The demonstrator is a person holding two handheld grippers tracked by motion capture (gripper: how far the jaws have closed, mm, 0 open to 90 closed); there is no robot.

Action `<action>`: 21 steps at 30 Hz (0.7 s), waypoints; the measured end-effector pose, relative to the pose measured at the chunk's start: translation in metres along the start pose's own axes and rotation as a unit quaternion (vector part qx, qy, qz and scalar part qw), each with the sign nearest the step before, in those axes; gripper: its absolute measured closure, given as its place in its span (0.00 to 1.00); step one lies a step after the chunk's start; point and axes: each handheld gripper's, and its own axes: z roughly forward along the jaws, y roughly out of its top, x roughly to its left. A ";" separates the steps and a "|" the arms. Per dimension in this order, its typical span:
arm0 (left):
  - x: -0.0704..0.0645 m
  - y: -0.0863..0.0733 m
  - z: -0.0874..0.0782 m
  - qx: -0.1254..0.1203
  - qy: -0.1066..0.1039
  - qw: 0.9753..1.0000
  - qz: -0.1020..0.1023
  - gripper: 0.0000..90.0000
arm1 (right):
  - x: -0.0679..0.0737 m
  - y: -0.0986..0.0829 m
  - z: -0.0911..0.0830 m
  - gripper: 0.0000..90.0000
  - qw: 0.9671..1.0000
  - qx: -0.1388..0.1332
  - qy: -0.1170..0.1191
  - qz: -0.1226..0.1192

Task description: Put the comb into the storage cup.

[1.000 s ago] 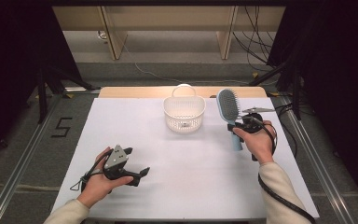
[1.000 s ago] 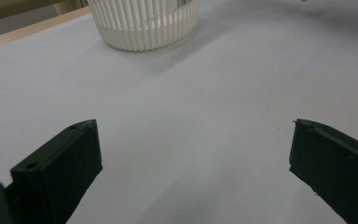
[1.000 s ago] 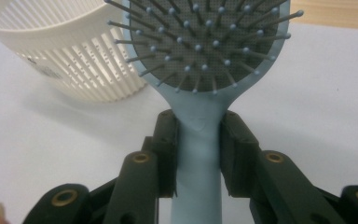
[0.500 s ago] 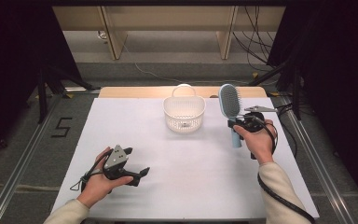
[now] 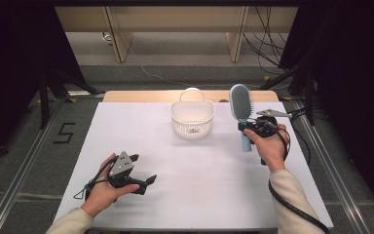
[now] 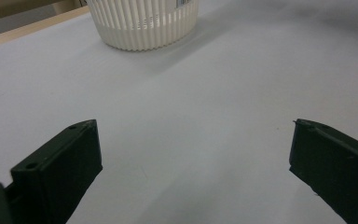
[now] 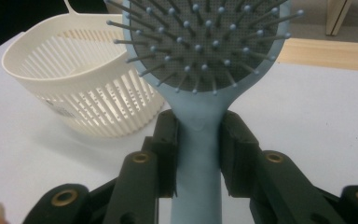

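A: Where's the hairbrush (image 5: 241, 105)?

B: Upright in the right tool (image 5: 248, 127), jaws clamped on its blue handle just under the bristle head, lifted off the white bench (image 5: 214, 165), near the far right corner.

A: And the basket (image 5: 193, 118)?

B: Just left of the brush, apart from it, close to the far edge.

A: The left tool (image 5: 145, 182)?

B: Jaws spread wide, holding nothing, low near the front edge. Bare bench lies between it and the basket.
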 end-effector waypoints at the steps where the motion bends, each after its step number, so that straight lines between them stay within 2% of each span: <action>1: 0.000 0.000 0.000 0.000 0.000 1.000 0.000 0.02 | 0.000 0.000 0.000 0.79 1.000 -0.002 0.001 -0.002; 21: 0.000 0.000 0.001 0.000 -0.002 1.000 -0.002 0.02 | 0.000 0.002 -0.003 0.79 1.000 -0.028 -0.005 -0.004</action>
